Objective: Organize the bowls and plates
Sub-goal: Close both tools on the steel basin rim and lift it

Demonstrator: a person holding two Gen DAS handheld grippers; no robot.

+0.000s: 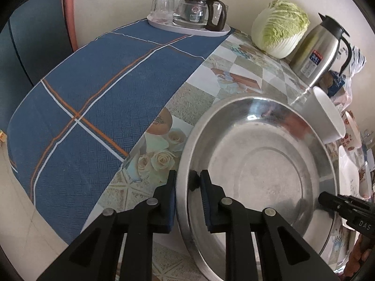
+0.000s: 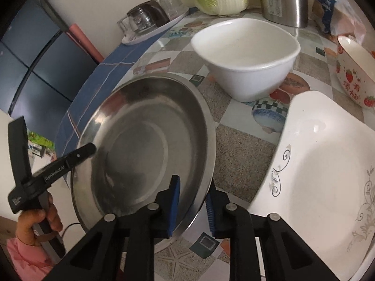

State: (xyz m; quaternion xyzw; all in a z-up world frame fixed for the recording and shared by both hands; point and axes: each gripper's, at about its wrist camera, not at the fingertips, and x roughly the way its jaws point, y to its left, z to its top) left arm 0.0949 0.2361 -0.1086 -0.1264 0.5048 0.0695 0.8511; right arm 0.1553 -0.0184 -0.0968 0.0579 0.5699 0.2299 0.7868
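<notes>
With both your left claw [image 1: 187, 201] and right claw [image 2: 192, 207] clamped on the steel plate's [image 1: 257, 164] rim, lift it level, clear of the white bowl [image 2: 246, 58].

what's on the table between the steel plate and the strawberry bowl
In the right wrist view, the plain white bowl and a white patterned plate lie between the steel plate and strawberry bowl.

One steel basin [image 2: 145, 145], one plain white bowl [image 2: 246, 58], one strawberry-printed bowl [image 2: 354, 79] and one white plate with a grey scroll pattern [image 2: 323, 164] make four dishes. Also in view are one cabbage [image 1: 280, 28], one steel thermos jug [image 1: 321, 46], one glass coffee pot [image 1: 196, 11] and one oval tray [image 1: 187, 28]. At least two upturned glasses [image 1: 161, 5] stand on that tray; more I cannot tell.
</notes>
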